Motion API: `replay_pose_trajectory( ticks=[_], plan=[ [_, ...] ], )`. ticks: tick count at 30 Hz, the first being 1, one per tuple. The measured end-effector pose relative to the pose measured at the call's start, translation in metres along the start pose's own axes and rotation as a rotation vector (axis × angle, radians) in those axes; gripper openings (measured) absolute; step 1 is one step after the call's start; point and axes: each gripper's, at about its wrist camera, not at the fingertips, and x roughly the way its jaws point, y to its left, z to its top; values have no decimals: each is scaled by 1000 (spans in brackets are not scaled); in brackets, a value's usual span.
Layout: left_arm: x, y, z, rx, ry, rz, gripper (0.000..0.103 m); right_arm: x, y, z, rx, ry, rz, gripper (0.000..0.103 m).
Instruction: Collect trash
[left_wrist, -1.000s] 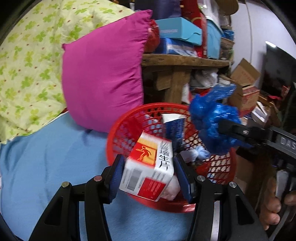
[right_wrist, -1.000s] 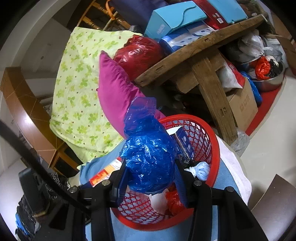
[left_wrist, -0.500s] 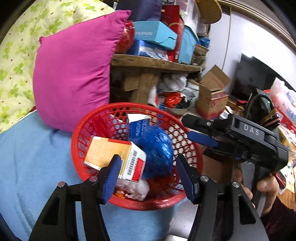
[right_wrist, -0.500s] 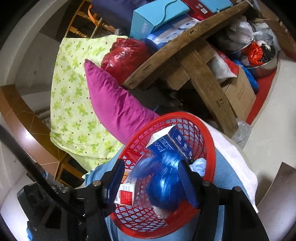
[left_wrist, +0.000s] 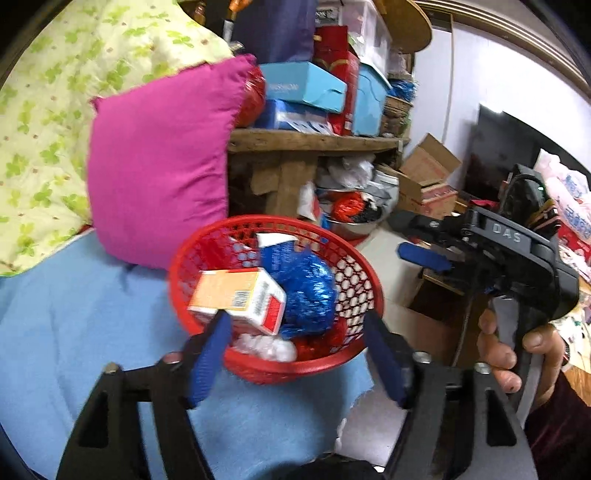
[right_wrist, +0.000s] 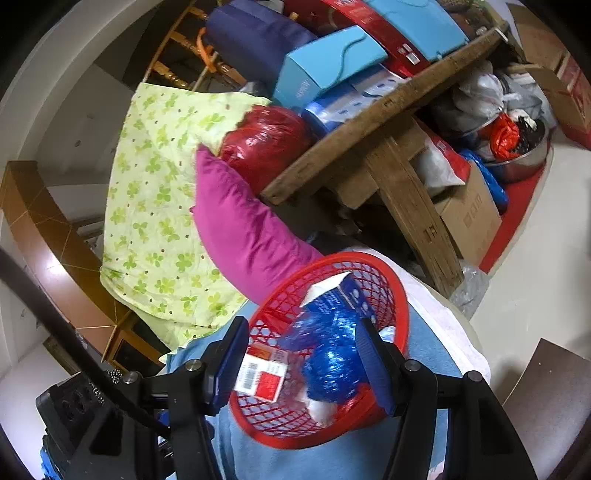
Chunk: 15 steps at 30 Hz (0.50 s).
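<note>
Both hand-held grippers, left (left_wrist: 295, 354) and right (right_wrist: 299, 363), were wide open and held nothing. The red basket (left_wrist: 364, 275) held the blue bag (left_wrist: 308, 291) and box (left_wrist: 236, 295); best to lift away gently.

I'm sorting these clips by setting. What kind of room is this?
Probably a cluttered bedroom or living room at home that doubles as storage: a pink pillow and floral quilt on a blue sheet, a wooden bench piled with boxes, and a dark TV by the wall.
</note>
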Motion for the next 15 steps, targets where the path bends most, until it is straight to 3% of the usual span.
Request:
replay_pose_trajectory(
  ticks=[3,10,15],
  plan=[
    [-16,5,-2,-14,-10,68,77,-9,14,-2,-29,-10,8,64],
    [-55,19,-11,-23,-8,322,77,-25,58,-15,-122,-4,37,64],
    [-83,27,-17,-38,-32,421,80,-37,91,-29,-197,-4,50,66]
  ],
)
